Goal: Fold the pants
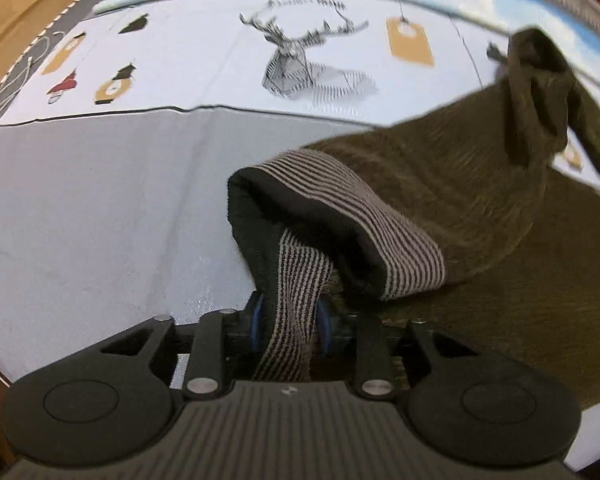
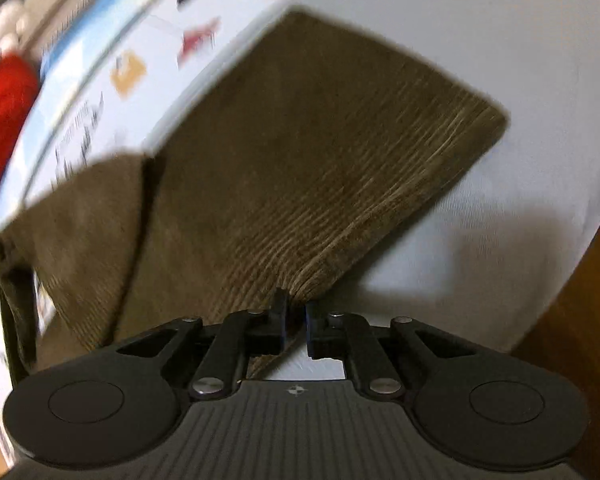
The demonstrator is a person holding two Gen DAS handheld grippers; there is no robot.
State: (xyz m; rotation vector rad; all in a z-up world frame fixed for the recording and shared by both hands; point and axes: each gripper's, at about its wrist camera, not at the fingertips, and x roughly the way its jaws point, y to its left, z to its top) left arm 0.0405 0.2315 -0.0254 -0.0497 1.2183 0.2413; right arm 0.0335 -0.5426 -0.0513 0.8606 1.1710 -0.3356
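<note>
White bedding printed with a line-drawn stag [image 1: 300,60] and tan tags covers the surface [image 1: 100,208], with something red [image 2: 4,112] at the far edge.

At six o'clock in the left wrist view, the left gripper [image 1: 290,324] pinches the striped waistband [image 1: 296,300] of the pants [image 1: 480,200] between its blue pads; from there the brown corduroy climbs toward two o'clock, raised off the sheet, with a bunched fold at the upper right.

At six o'clock in the right wrist view, the right gripper [image 2: 296,320] has its jaws pressed nearly together on the edge of the same cloth, whose folded panel stretches flat toward one o'clock, a second flap hanging at nine o'clock.

Both ends look gripped and lifted, so this reads as the carry-over stage of a fold. Next, I judge, both hands should travel together, keeping the cloth taut, lay the held edge squarely on the resting layer, and only then release; uneven pace could skew the fold.
</note>
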